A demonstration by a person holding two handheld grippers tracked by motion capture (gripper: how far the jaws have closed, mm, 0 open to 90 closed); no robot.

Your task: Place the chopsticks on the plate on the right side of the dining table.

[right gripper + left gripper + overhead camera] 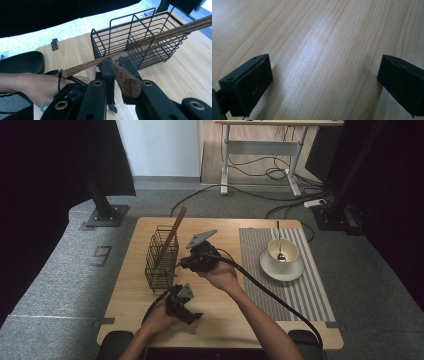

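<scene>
Grey carpet surrounded a small pale wooden desk (131, 270), with a second desk's white legs and loose cables on the floor behind it. On the left half of the desk stood a black wire basket (162, 257) divided into compartments, and brown wooden chopsticks (175, 229) leaned out of it, their upper ends rising past its rim toward the back. In the right gripper view the chopsticks (160, 31) ran diagonally across the basket (140, 40) toward the camera, and the right gripper (116, 68) had its fingers (108, 70) clamped tightly on one stick near its blunt end, which stuck out toward the lens; the second stick passed just beside them on the left, and whether it was gripped too could not be told. From above, the right gripper (186, 263) sat just right of the basket, held in the person's right hand (220, 275). The left gripper (195, 317) rested low near the front of the desk, its fingers (249, 85) spread wide apart over bare wood with nothing between them. On the right lay a striped placemat (295, 292) carrying a saucer (281, 270), a cream cup (283, 251) and a spoon (279, 247) standing in the cup.
</scene>
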